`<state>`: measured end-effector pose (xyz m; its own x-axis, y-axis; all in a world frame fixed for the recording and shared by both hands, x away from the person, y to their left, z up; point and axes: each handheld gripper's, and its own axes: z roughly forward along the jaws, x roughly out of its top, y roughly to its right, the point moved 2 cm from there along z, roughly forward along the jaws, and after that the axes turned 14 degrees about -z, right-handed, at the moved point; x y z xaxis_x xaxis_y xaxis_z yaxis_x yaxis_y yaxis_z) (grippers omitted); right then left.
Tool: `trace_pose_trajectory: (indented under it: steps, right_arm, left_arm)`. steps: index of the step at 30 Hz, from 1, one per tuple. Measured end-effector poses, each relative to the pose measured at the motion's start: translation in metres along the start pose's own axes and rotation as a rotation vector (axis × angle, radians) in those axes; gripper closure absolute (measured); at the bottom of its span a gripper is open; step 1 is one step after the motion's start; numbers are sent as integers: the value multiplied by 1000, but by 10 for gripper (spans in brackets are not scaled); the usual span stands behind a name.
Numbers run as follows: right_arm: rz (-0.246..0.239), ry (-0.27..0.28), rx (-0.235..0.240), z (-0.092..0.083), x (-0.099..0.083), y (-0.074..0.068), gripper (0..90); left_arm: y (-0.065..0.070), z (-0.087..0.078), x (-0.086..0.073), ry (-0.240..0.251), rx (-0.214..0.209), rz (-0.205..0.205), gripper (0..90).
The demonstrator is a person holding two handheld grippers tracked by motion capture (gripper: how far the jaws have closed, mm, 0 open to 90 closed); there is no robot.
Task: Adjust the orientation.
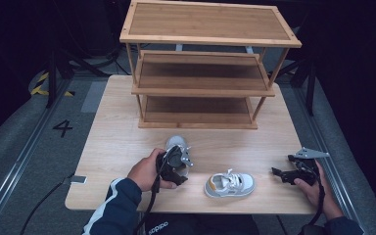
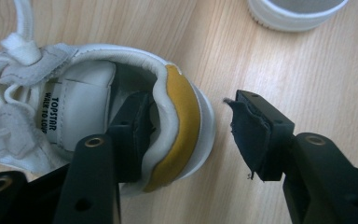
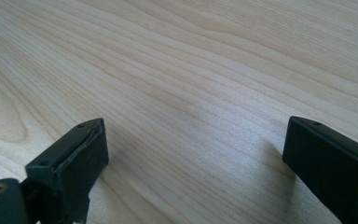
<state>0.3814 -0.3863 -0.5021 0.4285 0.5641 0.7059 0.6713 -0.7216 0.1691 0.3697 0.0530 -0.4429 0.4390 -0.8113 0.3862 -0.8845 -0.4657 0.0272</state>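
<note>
A small white sneaker with a yellow heel band lies on the wooden table. My left gripper straddles its heel: one jaw sits inside the shoe opening against the collar, while the other stands off the heel with a gap, so it is open. From above, the left gripper covers most of this sneaker. The matching sneaker lies on its own near the front edge, and its sole rim shows beyond the jaws. My right gripper rests at the right, open over bare wood.
A three-tier wooden shoe rack stands at the back of the table, its shelves bare. The table's front edge runs close below both hands. A cable trails from each gripper off the front edge.
</note>
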Motion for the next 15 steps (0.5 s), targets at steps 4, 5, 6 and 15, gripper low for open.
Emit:
trace_pose_trajectory:
  steps: [4,5,6,15]
  right_arm:
    - [0,0,0,0,0,0,70]
    - [1,-1,0,0,0,0,70]
    - [1,-1,0,0,0,0,70]
    - [1,0,0,0,0,0,69]
  left_arm:
    - [-2,1,6,-26,0,-2,558]
    - [-3,1,7,-36,-11,-6,586]
    - [-3,1,8,-41,-18,-9,598]
    - [-8,1,15,-92,-73,30,694]
